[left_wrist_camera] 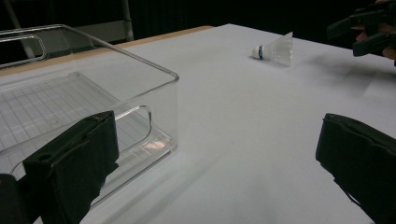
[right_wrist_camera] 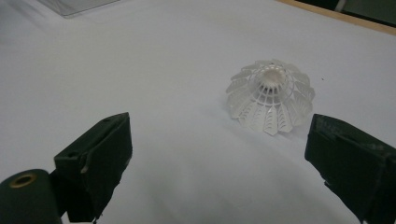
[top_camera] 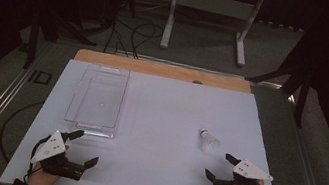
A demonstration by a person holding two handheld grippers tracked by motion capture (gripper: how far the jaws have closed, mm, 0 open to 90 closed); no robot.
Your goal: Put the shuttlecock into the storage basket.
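Observation:
A white plastic shuttlecock (top_camera: 208, 140) lies on its side on the white board, at the right. Its open skirt faces my right gripper (right_wrist_camera: 219, 154), which rests open just short of it with nothing between the jaws. In the high view the right gripper (top_camera: 220, 165) sits near the board's front right. A clear plastic box (top_camera: 98, 99) stands empty at the left of the board. My left gripper (top_camera: 86, 147) lies open near the front left, close to the box's near corner (left_wrist_camera: 159, 140). The shuttlecock (left_wrist_camera: 275, 49) lies beyond, past bare board.
The white board (top_camera: 157, 122) covers a wooden table whose far edge (top_camera: 161, 69) shows as a brown strip. Beyond it, on the carpet, stand a white frame's legs (top_camera: 207, 18) and loose cables (top_camera: 133, 36). The other gripper (left_wrist_camera: 369, 32) shows at the left gripper view's upper right.

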